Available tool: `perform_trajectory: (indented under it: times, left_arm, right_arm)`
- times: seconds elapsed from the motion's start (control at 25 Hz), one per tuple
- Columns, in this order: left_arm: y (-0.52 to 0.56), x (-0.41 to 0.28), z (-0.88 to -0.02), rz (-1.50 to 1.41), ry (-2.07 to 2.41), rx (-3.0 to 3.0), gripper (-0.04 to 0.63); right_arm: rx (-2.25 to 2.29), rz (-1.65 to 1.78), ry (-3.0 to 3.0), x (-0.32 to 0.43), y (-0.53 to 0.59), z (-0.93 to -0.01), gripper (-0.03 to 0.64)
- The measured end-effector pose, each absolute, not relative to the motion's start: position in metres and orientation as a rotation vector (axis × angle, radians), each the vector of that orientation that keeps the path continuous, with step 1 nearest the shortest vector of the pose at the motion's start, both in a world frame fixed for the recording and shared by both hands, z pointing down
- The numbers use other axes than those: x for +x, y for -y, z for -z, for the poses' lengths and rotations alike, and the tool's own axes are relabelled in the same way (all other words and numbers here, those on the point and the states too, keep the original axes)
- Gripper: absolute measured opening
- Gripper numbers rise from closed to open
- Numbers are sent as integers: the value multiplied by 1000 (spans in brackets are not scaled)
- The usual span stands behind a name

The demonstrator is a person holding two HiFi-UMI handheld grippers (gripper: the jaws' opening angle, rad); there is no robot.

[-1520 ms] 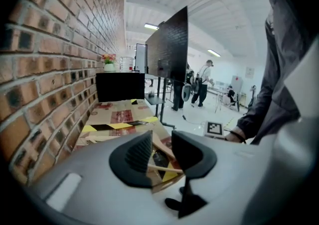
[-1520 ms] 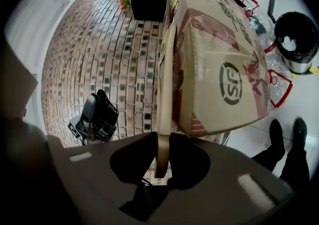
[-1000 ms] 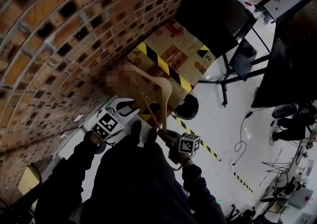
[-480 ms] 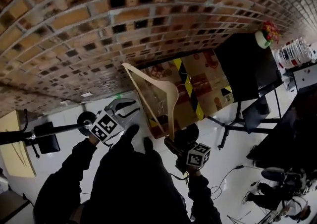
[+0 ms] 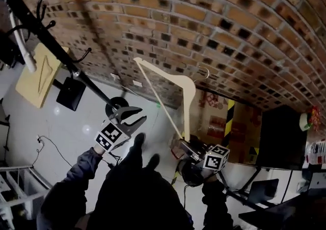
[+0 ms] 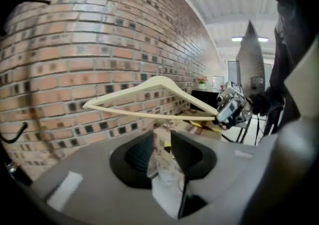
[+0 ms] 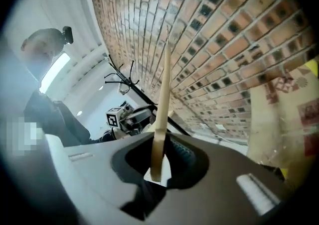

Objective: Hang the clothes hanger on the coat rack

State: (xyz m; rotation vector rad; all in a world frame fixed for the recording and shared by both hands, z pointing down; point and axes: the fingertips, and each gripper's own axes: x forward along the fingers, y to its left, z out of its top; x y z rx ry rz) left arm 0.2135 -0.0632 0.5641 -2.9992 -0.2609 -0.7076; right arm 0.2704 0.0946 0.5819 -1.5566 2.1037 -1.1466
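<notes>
A person's right tool (image 5: pixel 183 145) is clenched on one end of a cream wooden clothes hanger (image 5: pixel 163 73), holding it in the air in front of a brick wall (image 5: pixel 214 15). In the head view the hanger rises from the tool with its metal hook (image 5: pixel 204 74) turned toward the wall. The right gripper view shows the hanger's end (image 7: pixel 158 154) pinched edge-on between the two jaws of that tool (image 7: pixel 159 164). The left tool (image 5: pixel 136 116) is released, its jaws apart with nothing between them, and hangs just beside the hanger's lower bar without touching it. The black coat rack (image 5: pixel 56 51) slants across the left of the head view, its round base (image 5: pixel 117 106) on the pale floor (image 5: pixel 66 132), well apart from the hanger. A cardboard box (image 5: pixel 224 122) with yellow-and-black tape stands by the wall.
</notes>
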Motion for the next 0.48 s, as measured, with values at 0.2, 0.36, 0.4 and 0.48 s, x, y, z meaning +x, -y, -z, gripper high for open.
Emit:
perform_trajectory:
  times: [0.2, 0.36, 0.4, 0.48]
  left_arm:
    - [120, 146, -519, 579, -140, -3027, 117]
    - [153, 88, -485, 474, -374, -3004, 115]
    - [157, 73, -479, 456, -413, -3002, 114]
    - [163, 44, -473, 432, -465, -3000, 109]
  right_arm:
    - [-1330, 1126, -2358, 249, -31, -547, 49]
    - [-1161, 1154, -2434, 226, 20, -518, 49]
    - [-1127, 1170, -2424, 220, 31, -512, 49]
    - [-1094, 1200, -2393, 209, 49, -505, 49]
